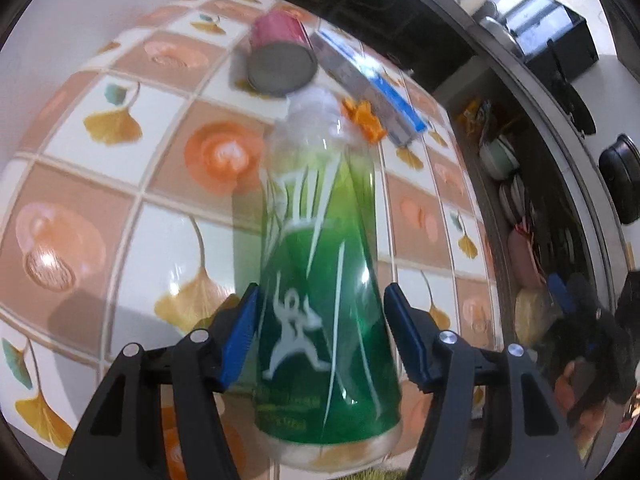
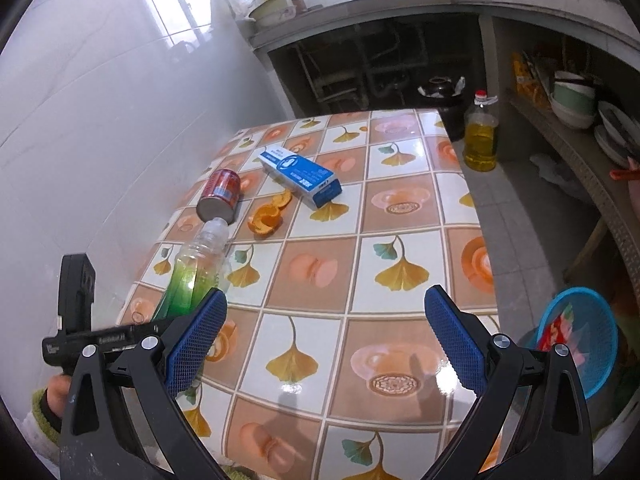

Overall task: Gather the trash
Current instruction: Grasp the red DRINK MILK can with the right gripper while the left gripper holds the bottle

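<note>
Above the tiled table, left hand-held gripper clamped on green bottle, right apart.

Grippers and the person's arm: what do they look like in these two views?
Both the left gripper and the right gripper have black plastic fingers with silver screws and blue mesh-textured pads. A green knitted cuff over a white sleeve shows bottom left.
</note>
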Action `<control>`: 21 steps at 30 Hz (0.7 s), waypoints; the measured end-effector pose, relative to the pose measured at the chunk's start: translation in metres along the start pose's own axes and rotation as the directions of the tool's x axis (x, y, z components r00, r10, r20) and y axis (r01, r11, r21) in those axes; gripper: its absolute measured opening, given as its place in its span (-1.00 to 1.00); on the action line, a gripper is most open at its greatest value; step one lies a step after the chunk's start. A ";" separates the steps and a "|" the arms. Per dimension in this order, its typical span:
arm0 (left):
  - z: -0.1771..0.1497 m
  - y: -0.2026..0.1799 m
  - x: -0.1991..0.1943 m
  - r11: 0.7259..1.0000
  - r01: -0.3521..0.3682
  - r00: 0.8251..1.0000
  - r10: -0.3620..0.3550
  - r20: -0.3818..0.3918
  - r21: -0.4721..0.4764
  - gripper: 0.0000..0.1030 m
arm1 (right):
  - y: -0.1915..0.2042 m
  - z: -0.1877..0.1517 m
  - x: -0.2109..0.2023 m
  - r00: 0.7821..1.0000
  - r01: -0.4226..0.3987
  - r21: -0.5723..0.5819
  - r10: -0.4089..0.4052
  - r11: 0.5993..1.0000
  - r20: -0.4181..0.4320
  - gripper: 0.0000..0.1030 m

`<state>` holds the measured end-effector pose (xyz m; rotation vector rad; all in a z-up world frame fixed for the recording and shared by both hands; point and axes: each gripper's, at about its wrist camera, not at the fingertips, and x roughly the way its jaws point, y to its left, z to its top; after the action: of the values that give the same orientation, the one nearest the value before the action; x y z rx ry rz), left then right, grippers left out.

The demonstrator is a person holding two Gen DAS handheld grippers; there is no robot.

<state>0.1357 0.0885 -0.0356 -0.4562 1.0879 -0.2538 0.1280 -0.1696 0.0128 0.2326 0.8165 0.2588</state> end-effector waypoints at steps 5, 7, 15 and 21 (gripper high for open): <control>0.020 -0.008 0.010 0.998 -0.029 0.999 0.028 0.020 0.047 0.26 | 0.006 0.003 -0.001 1.000 -0.003 -0.018 0.004 1.000 0.006 0.85; 0.026 -0.008 0.017 0.998 -0.030 0.999 0.030 0.015 0.052 0.26 | 0.008 0.005 0.002 1.000 -0.008 -0.021 0.008 1.000 0.003 0.85; 0.031 0.000 0.023 0.998 0.018 0.999 -0.020 0.031 0.061 0.23 | 0.021 0.024 0.024 0.996 -0.088 -0.029 0.087 0.996 -0.025 0.85; 0.028 0.013 0.017 0.998 0.048 0.998 -0.049 0.043 0.039 0.22 | 0.032 0.053 0.051 0.987 -0.158 -0.021 0.157 0.987 -0.037 0.82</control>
<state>0.1682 0.0990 -0.0445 -0.4532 1.0279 -0.3051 0.1957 -0.1286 0.0228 0.2714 0.8305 0.4219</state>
